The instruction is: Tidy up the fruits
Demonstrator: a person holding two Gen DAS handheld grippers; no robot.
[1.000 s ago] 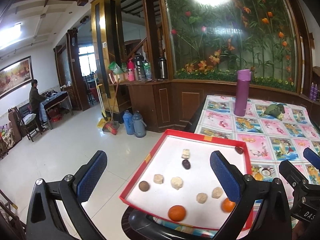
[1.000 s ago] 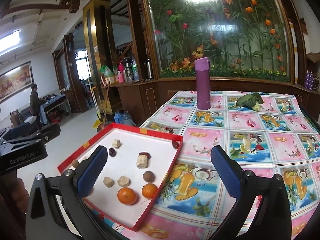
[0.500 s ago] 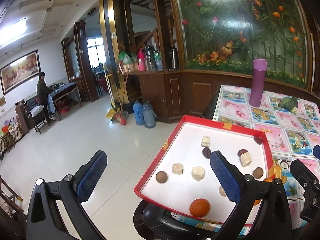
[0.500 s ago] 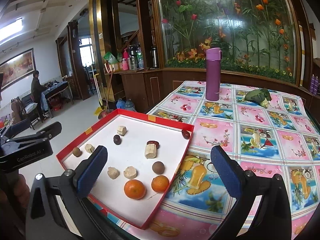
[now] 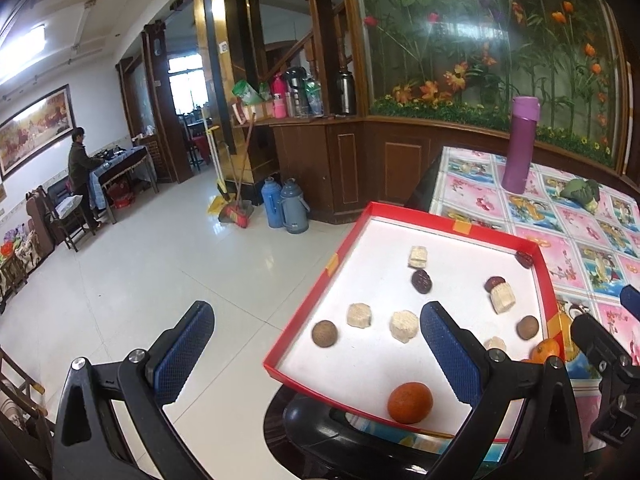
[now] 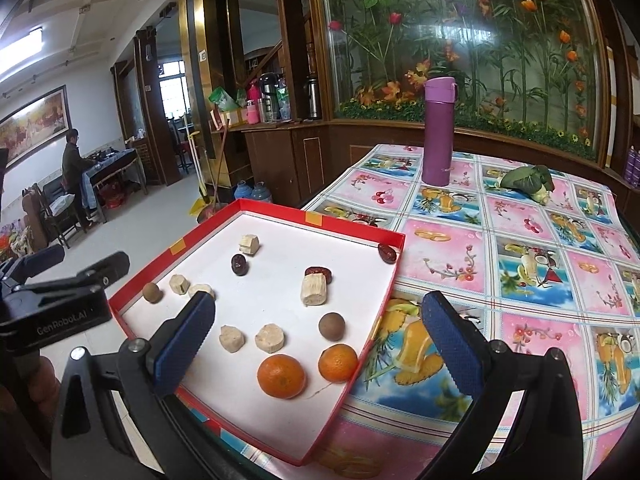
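Observation:
A shallow red tray [image 6: 320, 220] [image 5: 460, 222] with a white floor lies on the table's near left corner. It holds two oranges [image 6: 281, 376] [image 6: 337, 363], brown round fruits [image 6: 331, 326], dark red dates [image 6: 239, 265] and several pale cut pieces [image 6: 315, 289]. In the left wrist view one orange [image 5: 410, 403] lies near the tray's front rim. My right gripper [image 6: 314, 334] hovers open above the tray's near end, oranges between its blue pads. My left gripper [image 5: 316, 350] is open, empty, left of the tray and partly over the floor.
A purple flask [image 6: 438, 132] and a green leafy vegetable [image 6: 526, 182] stand farther back on the flowered tablecloth [image 6: 520, 264]. Left of the table is tiled floor [image 5: 160, 272] with blue thermoses [image 5: 286, 208] and brooms. A person [image 5: 80, 172] stands at a far desk.
Both grippers have swung leftward and drawn nearer to the tray, which now sits larger and further right in both views. Fruit stays put. Both remain open.

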